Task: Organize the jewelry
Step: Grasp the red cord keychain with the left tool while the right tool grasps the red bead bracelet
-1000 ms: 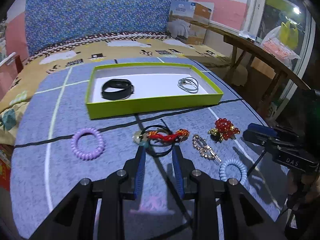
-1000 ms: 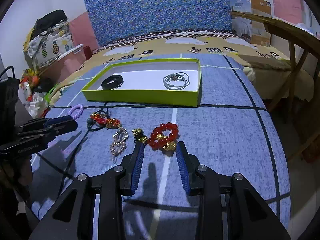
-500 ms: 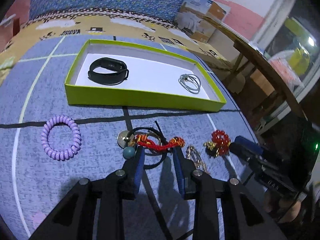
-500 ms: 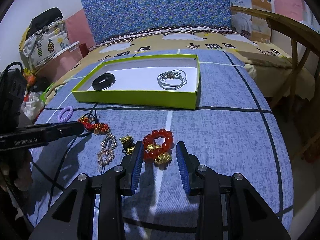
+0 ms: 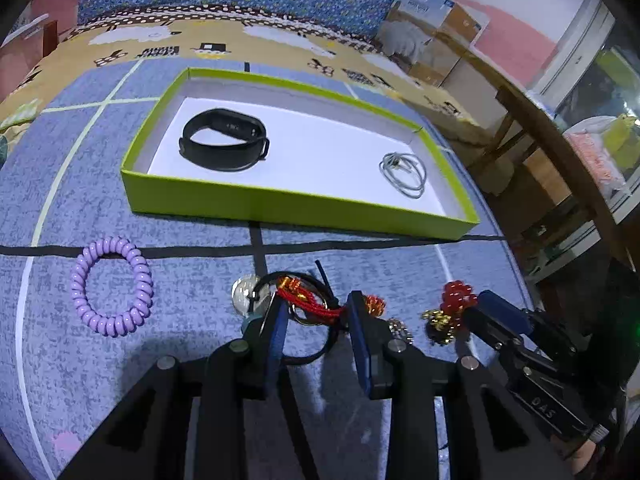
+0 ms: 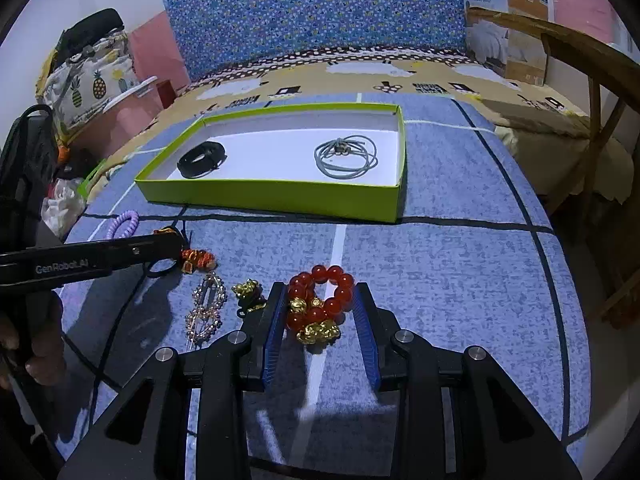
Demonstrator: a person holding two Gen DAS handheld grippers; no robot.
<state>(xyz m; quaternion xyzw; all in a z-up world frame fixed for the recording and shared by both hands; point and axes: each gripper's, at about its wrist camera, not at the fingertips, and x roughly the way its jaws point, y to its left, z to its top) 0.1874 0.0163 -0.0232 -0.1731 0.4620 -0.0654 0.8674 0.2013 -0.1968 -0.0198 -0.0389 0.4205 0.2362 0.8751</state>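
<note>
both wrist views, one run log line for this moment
left gripper: closing, astride red braided cord | right gripper: open, astride red bead bracelet | green tray: black wristband, grey cord

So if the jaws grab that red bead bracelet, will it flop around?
Probably a bit. The red bead bracelet is separate round beads on a loop, so it likely sags and dangles. The smooth beads may slip or roll against the pads. The gold charms would probably hang lowest.

Red bead bracelet [image 6: 322, 300] between parted fingers [image 6: 276, 320]
</note>
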